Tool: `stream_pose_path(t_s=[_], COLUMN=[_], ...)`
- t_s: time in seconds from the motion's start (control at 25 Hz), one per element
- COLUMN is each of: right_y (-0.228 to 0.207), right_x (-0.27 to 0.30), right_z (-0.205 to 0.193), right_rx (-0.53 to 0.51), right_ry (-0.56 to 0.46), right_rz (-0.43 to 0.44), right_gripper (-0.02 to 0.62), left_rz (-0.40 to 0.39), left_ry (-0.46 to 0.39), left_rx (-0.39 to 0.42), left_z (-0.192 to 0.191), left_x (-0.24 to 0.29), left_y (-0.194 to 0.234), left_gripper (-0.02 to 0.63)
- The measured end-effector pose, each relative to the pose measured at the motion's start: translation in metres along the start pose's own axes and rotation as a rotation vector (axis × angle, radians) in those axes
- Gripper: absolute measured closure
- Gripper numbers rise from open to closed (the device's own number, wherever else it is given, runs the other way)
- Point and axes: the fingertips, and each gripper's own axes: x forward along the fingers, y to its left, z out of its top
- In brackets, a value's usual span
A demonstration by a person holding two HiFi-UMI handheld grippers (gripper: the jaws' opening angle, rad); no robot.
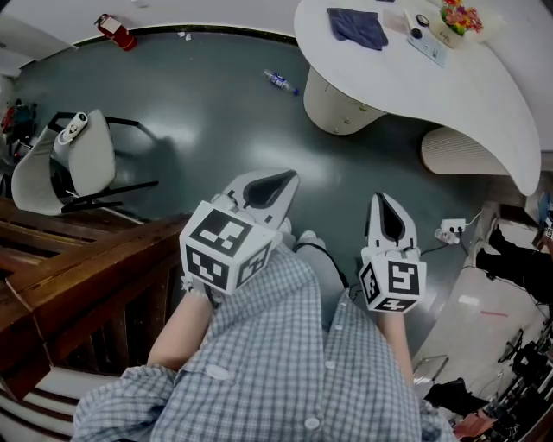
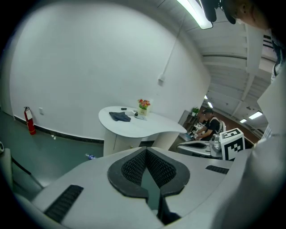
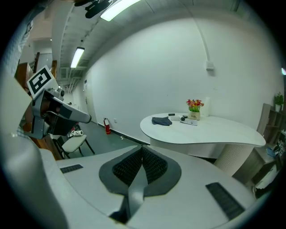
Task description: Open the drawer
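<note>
A pale cabinet (image 1: 339, 102) stands under the white curved table (image 1: 467, 86), and small knobs show on its front. In the left gripper view the same cabinet (image 2: 125, 144) lies far ahead, beyond the jaw tips. My left gripper (image 1: 278, 181) (image 2: 146, 151) is held out over the green floor, its jaws meeting at the tips with nothing between them. To its right, my right gripper (image 1: 384, 204) (image 3: 142, 148) is also shut and empty, well short of the table (image 3: 210, 132). Both hang in front of the person's checked shirt, apart from the cabinet.
A blue cloth (image 1: 357, 26), small devices and a flower pot (image 1: 458, 17) lie on the table. A bottle (image 1: 281, 82) lies on the floor. A chair (image 1: 78, 160) and wooden railing (image 1: 78, 276) are on the left, with a ribbed column (image 1: 449, 151) on the right. A seated person (image 2: 210, 127) is far right.
</note>
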Motion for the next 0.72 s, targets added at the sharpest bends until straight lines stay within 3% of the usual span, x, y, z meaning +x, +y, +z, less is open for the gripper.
stream_pose_path(t_s=[0.36,0.72], right_y=[-0.008,-0.035], right_x=[0.026,0.071], right_z=[-0.015,-0.026], right_rx=[0.018,-0.02], right_ry=[0.039,0.073], right_rz=[-0.016,0.016], right_gripper=[0.586,0.586], left_rz=[0.034,0.032], left_ry=[0.01,0.008], left_rx=[0.0,-0.013], left_z=[0.003,0.007], left_x=[0.018,0.062], left_y=[0.029,0.031], left_gripper=[0.603,0.603])
